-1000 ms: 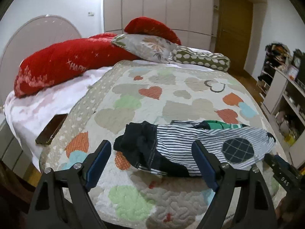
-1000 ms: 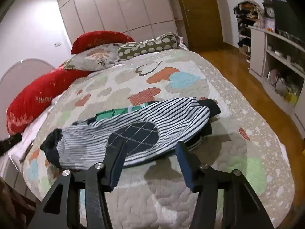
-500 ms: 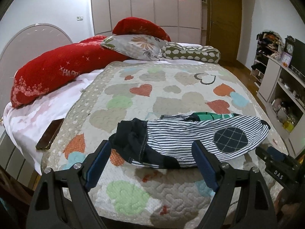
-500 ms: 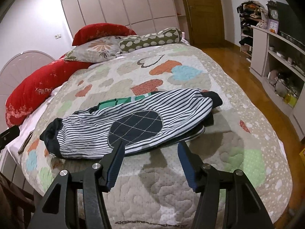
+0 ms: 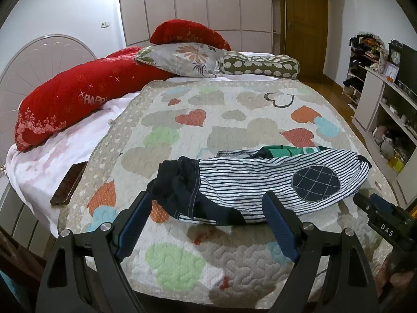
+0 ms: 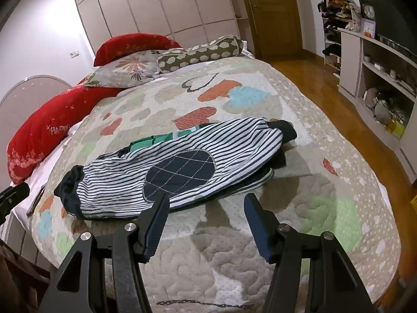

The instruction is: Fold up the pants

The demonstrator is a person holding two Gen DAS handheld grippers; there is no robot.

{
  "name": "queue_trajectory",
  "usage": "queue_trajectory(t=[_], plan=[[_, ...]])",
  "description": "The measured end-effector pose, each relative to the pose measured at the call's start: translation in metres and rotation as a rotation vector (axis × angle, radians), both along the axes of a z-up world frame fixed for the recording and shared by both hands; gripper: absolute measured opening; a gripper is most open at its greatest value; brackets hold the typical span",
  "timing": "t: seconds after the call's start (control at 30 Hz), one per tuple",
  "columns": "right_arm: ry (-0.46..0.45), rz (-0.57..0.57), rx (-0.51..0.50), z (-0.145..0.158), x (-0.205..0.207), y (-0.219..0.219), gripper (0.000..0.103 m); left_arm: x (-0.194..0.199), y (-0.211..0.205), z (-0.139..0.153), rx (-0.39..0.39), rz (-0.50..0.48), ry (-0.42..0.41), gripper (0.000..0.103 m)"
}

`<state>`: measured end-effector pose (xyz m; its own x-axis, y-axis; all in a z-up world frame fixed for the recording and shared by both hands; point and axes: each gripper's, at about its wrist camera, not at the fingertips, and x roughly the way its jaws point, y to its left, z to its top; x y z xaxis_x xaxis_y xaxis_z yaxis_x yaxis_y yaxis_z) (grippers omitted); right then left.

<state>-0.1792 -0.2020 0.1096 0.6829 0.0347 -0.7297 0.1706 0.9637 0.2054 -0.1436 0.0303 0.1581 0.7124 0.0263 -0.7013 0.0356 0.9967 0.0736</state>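
Striped navy-and-white pants (image 5: 260, 182) with a dark round knee patch lie folded lengthwise near the front edge of the quilt; a green garment edge shows behind them. They also show in the right wrist view (image 6: 177, 167). My left gripper (image 5: 208, 203) is open and empty, held just in front of the dark cuff end. My right gripper (image 6: 206, 203) is open and empty, just in front of the pants' near edge below the patch. The right gripper's body shows at the right edge of the left wrist view (image 5: 383, 221).
The heart-patterned quilt (image 5: 234, 109) covers the bed. Red pillows (image 5: 73, 99), a floral pillow (image 5: 182, 57) and a spotted bolster (image 5: 260, 65) lie at the head. A phone (image 5: 69, 182) lies on the white sheet at left. Shelves (image 6: 378, 73) stand at right.
Both grippers have drawn back from the pants, so more of the bed shows. The pants have not moved. Both stay open.
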Motion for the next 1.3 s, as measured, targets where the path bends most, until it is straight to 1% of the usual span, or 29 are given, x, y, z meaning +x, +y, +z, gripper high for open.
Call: queue_trajectory(t=[0.53,0.67,0.73,0.83,0.87,0.97,1.03,1.2,1.3], plan=[[0.024,-0.032,0.042,-0.011,-0.002,-0.012,0.064,0.003,-0.008,-0.011,0.013,-0.02,0.044,0.085],[0.023,-0.038,0.051,-0.016,-0.003,-0.016,0.064,0.016,-0.016,-0.018,0.009,-0.061,0.075,0.085],[0.021,-0.046,0.062,-0.021,-0.005,-0.023,0.064,0.027,-0.024,-0.023,0.001,-0.1,0.1,0.085],[-0.005,-0.084,0.074,-0.024,-0.011,-0.04,0.064,0.049,-0.039,-0.029,-0.046,-0.175,0.153,0.085],[-0.015,-0.103,0.077,-0.023,-0.013,-0.047,0.064,0.061,-0.047,-0.032,-0.08,-0.212,0.184,0.085],[-0.046,-0.158,0.107,-0.02,-0.017,-0.073,0.064,0.088,-0.071,-0.037,-0.143,-0.284,0.258,0.085],[-0.051,-0.175,0.145,-0.02,-0.014,-0.088,0.065,0.112,-0.098,-0.041,-0.175,-0.355,0.315,0.085],[-0.036,-0.154,0.254,-0.028,0.004,-0.106,0.066,0.158,-0.17,-0.06,-0.198,-0.475,0.446,0.085],[-0.001,-0.122,0.323,-0.04,0.02,-0.108,0.067,0.181,-0.216,-0.073,-0.206,-0.554,0.514,0.085]])
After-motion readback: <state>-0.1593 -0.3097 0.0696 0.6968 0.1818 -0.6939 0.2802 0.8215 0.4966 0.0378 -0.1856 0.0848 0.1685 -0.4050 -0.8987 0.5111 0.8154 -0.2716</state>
